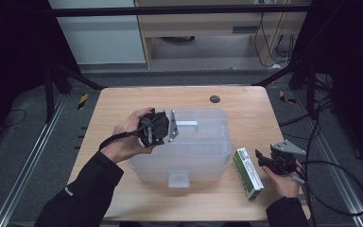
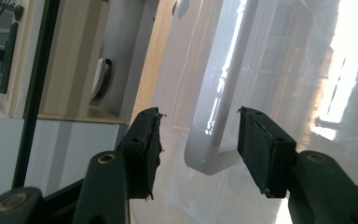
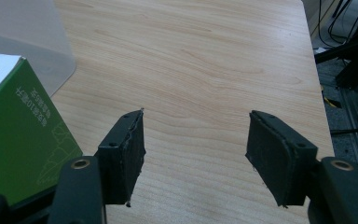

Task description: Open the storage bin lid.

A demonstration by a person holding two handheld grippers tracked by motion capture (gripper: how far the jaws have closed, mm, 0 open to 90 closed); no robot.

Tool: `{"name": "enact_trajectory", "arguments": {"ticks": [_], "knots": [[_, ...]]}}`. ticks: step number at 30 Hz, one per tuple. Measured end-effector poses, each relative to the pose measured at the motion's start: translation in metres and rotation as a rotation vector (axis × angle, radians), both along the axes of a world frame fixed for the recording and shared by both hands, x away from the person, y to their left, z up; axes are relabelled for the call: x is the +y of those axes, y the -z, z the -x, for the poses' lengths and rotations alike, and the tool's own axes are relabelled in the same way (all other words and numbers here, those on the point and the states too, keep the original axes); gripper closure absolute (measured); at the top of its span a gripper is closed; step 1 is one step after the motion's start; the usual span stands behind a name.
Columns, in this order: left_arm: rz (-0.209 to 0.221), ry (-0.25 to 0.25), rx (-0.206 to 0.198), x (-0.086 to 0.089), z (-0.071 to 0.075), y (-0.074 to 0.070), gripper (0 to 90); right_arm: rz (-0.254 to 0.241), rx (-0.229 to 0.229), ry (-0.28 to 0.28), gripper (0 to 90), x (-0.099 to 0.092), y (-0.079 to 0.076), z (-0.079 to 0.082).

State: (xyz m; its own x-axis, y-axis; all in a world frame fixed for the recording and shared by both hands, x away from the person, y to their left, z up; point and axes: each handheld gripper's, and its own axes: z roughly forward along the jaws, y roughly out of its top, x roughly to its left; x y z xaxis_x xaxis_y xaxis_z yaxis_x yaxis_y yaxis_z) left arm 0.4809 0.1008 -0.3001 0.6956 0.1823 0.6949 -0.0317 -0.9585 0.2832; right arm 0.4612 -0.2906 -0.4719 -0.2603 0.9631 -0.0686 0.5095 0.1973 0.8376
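Observation:
A translucent plastic storage box [image 1: 203, 151] with its lid on stands in the middle of the wooden table [image 1: 123, 99]. My left gripper [image 1: 176, 126] is held sideways over the lid's left part. In the left gripper view it [image 2: 199, 112] is open, with the lid's white handle [image 2: 214, 140] between the pads and a gap on both sides. My right gripper [image 1: 261, 158] rests low at the table's right front, open and empty [image 3: 196, 114]. A green and white carton [image 1: 247, 172] lies just left of it [image 3: 14, 116].
A grey latch [image 1: 178, 179] sits on the box's near side. A dark round grommet [image 1: 214, 99] is set in the table's far edge. Cables [image 1: 340, 189] loop over the floor at the right. Bare wood [image 3: 205, 56] stretches ahead of the right gripper.

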Motion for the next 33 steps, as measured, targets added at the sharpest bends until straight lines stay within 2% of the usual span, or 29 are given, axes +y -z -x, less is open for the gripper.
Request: {"name": "enact_trajectory", "arguments": {"ticks": [16,28,33], "knots": [[-0.031,0.026,0.012,-0.003,-0.007,0.005,58.7,0.003,0.009,-0.008,37.7,0.001,0.001,-0.001],[-0.054,0.026,0.014,-0.007,-0.007,0.002,65.7,-0.001,0.012,-0.01,38.6,0.001,0.001,-0.001],[-0.08,0.024,0.008,-0.011,-0.006,0.001,67.8,-0.003,0.013,-0.013,38.9,0.001,0.001,-0.001]]}}
